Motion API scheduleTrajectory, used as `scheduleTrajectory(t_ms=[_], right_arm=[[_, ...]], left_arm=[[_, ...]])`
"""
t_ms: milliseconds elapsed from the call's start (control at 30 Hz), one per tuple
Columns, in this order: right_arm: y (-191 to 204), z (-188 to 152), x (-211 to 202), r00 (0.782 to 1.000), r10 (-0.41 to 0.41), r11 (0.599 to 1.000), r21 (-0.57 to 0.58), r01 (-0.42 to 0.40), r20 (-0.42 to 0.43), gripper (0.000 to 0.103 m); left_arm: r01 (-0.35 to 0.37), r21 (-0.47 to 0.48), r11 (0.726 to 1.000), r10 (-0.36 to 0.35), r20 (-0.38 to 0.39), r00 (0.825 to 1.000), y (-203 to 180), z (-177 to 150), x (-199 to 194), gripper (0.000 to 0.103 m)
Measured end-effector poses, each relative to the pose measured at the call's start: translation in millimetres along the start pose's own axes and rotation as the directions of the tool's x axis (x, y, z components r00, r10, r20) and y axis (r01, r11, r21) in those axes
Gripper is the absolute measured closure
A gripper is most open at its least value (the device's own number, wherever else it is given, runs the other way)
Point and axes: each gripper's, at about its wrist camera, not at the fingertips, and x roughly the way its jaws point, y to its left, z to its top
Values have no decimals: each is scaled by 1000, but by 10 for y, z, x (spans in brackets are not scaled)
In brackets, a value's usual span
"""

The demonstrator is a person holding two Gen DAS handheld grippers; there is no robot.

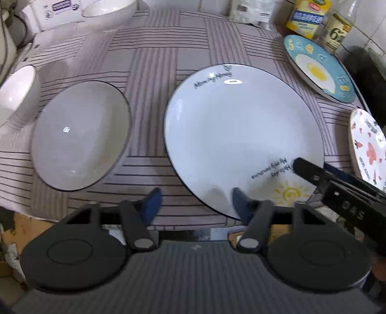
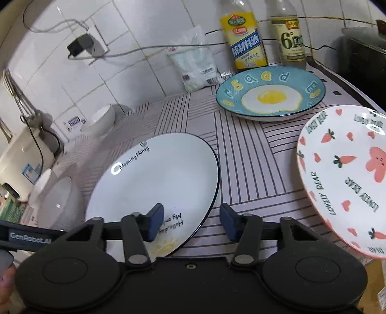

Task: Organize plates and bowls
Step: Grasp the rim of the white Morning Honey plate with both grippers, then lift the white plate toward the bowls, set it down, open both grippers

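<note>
A large white plate [image 1: 241, 130] with a dark rim and a sun drawing lies on the striped cloth; it also shows in the right wrist view [image 2: 156, 178]. A grey deep dish [image 1: 79, 135] lies to its left. My left gripper [image 1: 195, 205] is open at the white plate's near edge, one finger over the rim. My right gripper [image 2: 190, 222] is open over the same plate's near right edge and shows in the left wrist view [image 1: 311, 171]. A blue fried-egg plate [image 2: 270, 94] and a pink carrot plate [image 2: 345, 174] lie to the right.
Two white bowls [image 1: 17, 91] [image 1: 108, 9] stand at the left and back left. Two bottles [image 2: 243, 41] [image 2: 289, 41] and a plastic bag [image 2: 195, 65] stand against the tiled wall. A dark pot [image 2: 361, 48] is at the back right. The table's front edge is just below the grippers.
</note>
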Motion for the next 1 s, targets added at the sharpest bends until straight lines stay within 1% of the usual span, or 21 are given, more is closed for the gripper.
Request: scheduleTrajectory(t_ms=[33, 100, 133, 233, 267, 467, 533, 567, 667, 800, 900, 1000], right_arm=[[-7, 1, 24, 1000, 14, 1000, 12, -14, -14, 53], [-17, -2, 56, 999, 31, 998, 49, -30, -23, 56], [-25, -2, 58, 999, 31, 998, 54, -30, -24, 60], [-127, -18, 105, 999, 25, 996, 86, -23, -27, 82], [-177, -20, 106, 999, 47, 993, 112, -44, -23, 83], [-321, -32, 153, 994, 112, 983, 148, -110, -9, 84], [-336, -22, 151, 992, 126, 981, 152, -122, -14, 83], [-315, -13, 145, 992, 122, 983, 139, -118, -19, 83], [-238, 24, 125, 994, 107, 992, 71, -104, -34, 82], [-261, 102, 92, 991, 130, 989, 73, -127, -37, 81], [-255, 154, 79, 988, 149, 987, 66, -147, -27, 81], [-204, 230, 80, 986, 167, 984, 60, -166, -7, 81]], left_arm=[[6, 8, 1000, -6, 2, 1000, -2, -15, 13, 52], [24, 28, 999, -24, 11, 1000, -24, -30, 28, 68], [30, 36, 999, -30, 12, 999, -35, -30, 35, 69], [34, 14, 999, -34, -3, 999, -22, 14, 100, 70], [39, 1, 999, -39, -2, 999, 6, 21, 124, 71], [43, -85, 995, -41, 32, 999, 93, 71, 253, 68], [38, -76, 996, -36, 30, 999, 78, 69, 253, 69], [34, -79, 996, -32, 29, 999, 78, 65, 242, 71], [16, -62, 998, -14, 27, 1000, 42, 61, 184, 71], [12, -37, 999, -11, 30, 999, 10, 97, 110, 71], [-1, -11, 1000, 2, 54, 999, 5, 150, 21, 71], [-6, 7, 1000, 6, 66, 998, 42, 278, -51, 71]])
